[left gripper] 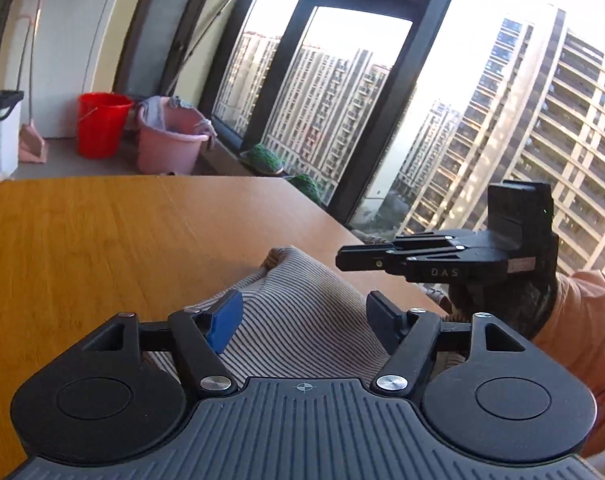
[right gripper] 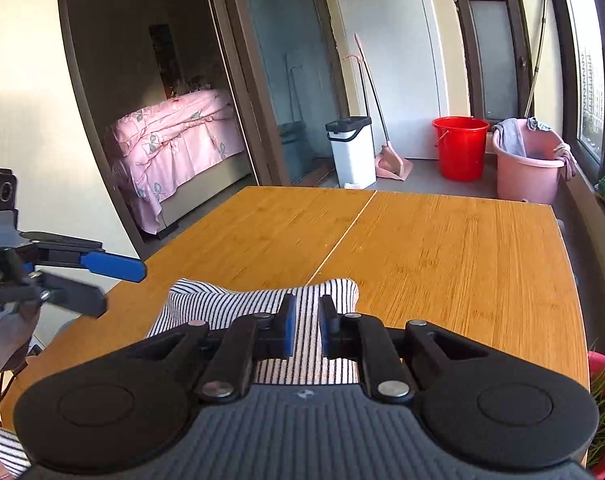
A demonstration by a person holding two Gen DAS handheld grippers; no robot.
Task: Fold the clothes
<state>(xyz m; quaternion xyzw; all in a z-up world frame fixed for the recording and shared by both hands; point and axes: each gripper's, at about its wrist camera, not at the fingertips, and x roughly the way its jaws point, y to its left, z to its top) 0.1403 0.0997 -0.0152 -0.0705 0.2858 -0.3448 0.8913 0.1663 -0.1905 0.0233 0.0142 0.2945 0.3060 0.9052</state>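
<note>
My left tongs [left gripper: 302, 312] gape wide, my right tongs [right gripper: 305, 322] nearly closed, empty, above the soft, limp striped shirt [right gripper: 262, 300] on the table [right gripper: 442, 240]; I'd pinch its near hem.

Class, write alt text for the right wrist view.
The right gripper, jaws nearly shut and holding nothing, hangs over a striped cloth on a wooden table. The left gripper is at the left edge, open.
</note>
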